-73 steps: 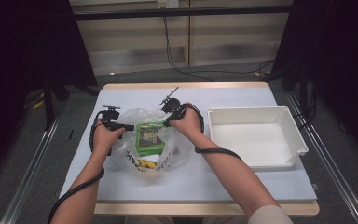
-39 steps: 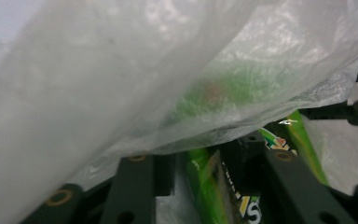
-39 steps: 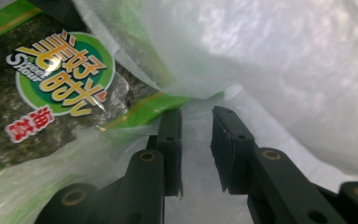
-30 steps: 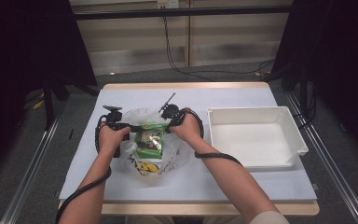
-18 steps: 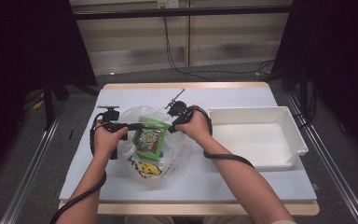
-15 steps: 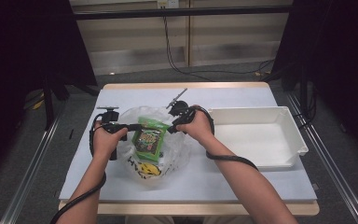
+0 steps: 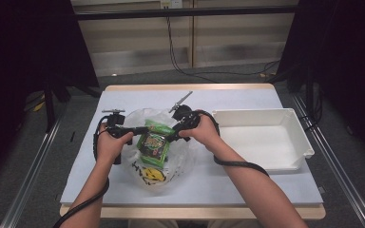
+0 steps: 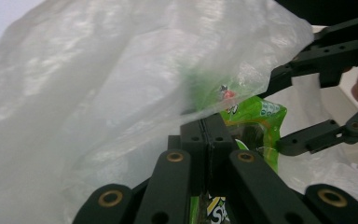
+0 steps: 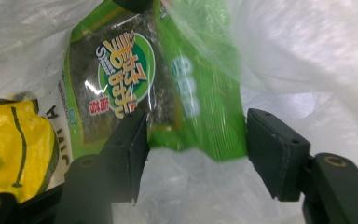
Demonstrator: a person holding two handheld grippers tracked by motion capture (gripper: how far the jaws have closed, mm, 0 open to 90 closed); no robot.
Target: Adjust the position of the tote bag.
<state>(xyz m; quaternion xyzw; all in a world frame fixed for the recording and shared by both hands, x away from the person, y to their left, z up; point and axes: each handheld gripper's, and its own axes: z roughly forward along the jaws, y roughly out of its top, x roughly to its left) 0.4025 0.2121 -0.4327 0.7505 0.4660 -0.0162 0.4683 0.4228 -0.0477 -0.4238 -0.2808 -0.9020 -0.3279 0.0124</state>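
My left claw [image 8: 209, 140] was clamped flat on the near edge of the thin plastic bag [image 8: 121, 84], jaws pressed together with the film between them, I judged so that the mouth would stay lifted and wide. My right claw [image 9: 193, 154] stood apart, its two pads spread on either side of the end of the green snack packet [image 9: 154, 79] without pinching it, as if lined up to take it or just letting it go; I could not tell which. The packet lay inside the bag, tilted, above a yellow smiley print [image 7: 150, 175] on the bag's front. Seen from above, both hands met over the bag at mid-table [image 7: 123, 97]. Farther right, well apart, the white tray [image 7: 309, 149] waited, presumably the place for what the bag held.
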